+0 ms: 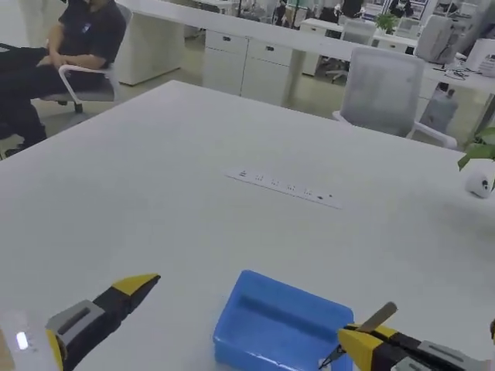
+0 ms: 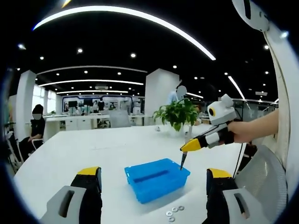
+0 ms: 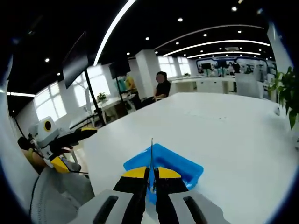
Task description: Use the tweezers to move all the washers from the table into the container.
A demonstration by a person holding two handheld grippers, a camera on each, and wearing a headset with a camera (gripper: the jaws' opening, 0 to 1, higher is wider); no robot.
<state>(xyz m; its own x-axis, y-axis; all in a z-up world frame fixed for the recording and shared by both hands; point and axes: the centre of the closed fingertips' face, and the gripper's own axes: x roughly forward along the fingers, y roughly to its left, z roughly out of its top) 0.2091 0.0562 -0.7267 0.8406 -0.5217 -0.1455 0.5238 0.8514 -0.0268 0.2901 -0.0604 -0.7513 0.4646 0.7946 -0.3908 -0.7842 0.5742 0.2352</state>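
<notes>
The blue container [image 1: 263, 313] stands on the white table [image 1: 193, 193] near its front edge. My right gripper [image 1: 357, 338] is shut on thin tweezers [image 3: 151, 156], whose tip hangs just above the container's [image 3: 184, 168] right rim. From the left gripper view, the tweezers' tip [image 2: 182, 163] points down at the container's [image 2: 156, 179] right end. A few small metal washers [image 2: 174, 213] lie on the table just in front of the container. My left gripper [image 2: 154, 171] is open and holds nothing, left of the container [image 1: 141, 283].
A power strip [image 1: 285, 188] is set into the table's middle. A potted plant [image 2: 177, 114] and a small white device [image 1: 480, 183] sit at the far right edge. An office chair [image 1: 383, 89] stands behind the table, and a person [image 1: 73, 39] sits at the far left.
</notes>
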